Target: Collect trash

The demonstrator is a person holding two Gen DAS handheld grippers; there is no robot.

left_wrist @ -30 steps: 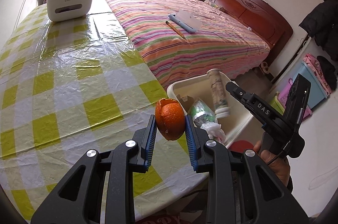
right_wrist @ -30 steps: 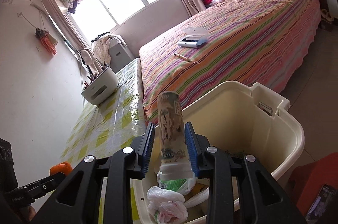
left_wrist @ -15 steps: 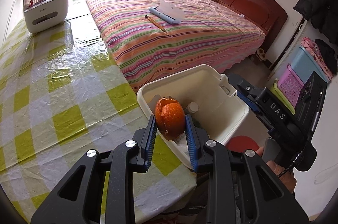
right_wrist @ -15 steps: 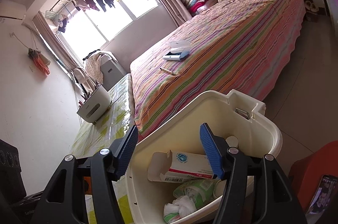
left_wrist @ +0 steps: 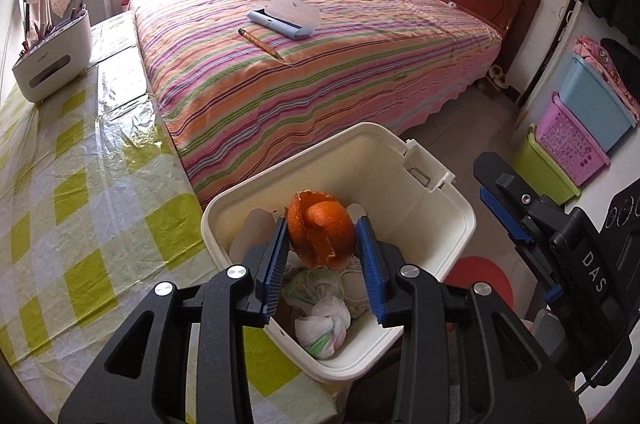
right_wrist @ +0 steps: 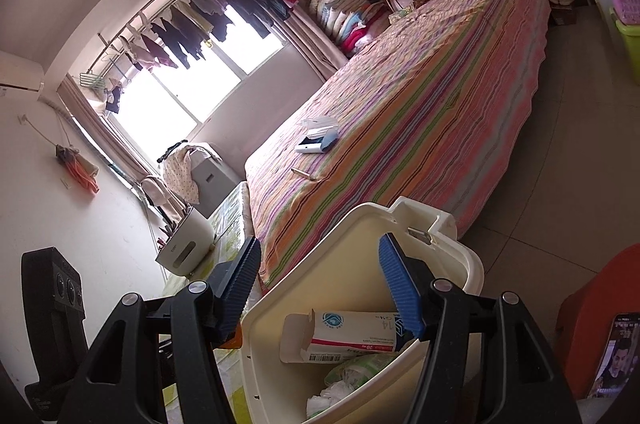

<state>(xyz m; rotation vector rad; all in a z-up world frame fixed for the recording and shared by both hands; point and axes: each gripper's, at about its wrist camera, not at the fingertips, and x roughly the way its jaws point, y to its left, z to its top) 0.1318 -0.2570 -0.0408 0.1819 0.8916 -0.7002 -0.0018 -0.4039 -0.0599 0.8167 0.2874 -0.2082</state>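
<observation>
The left tongs (left_wrist: 322,244) pinch an orange peel (left_wrist: 320,234) between their blue ribbed pads, holding it above the open mouth of the cream plastic bin (left_wrist: 436,195). The peel hangs clear of the bin's contents — inside lie a knotted white plastic bag (left_wrist: 322,324), a crumpled greenish wrapper (left_wrist: 310,284) and a small white box that shows best from the right wrist view (right_wrist: 352,338), its flap open and a barcode on its side.

The right tongs (right_wrist: 320,284) are spread wide with nothing between the pads, hovering over the bin (right_wrist: 470,264) near its rim. In the left wrist view they appear at the right edge of the frame (left_wrist: 500,207), just beside the bin and apart from the peel.

The bin stands at the edge of the counter (left_wrist: 80,183), which is covered in a yellow-green checked plastic cloth, and just beside the striped bed (left_wrist: 320,71). On the bed lie a pencil (left_wrist: 260,43) and a light blue case (left_wrist: 278,23) with a sheet of paper (left_wrist: 296,8) against it. A white organiser box (left_wrist: 54,55) holding pens sits at the far end of the counter. Stacked coloured crates (left_wrist: 576,139) stand by the wall to the right — green lowest, then pink, then blue.
</observation>
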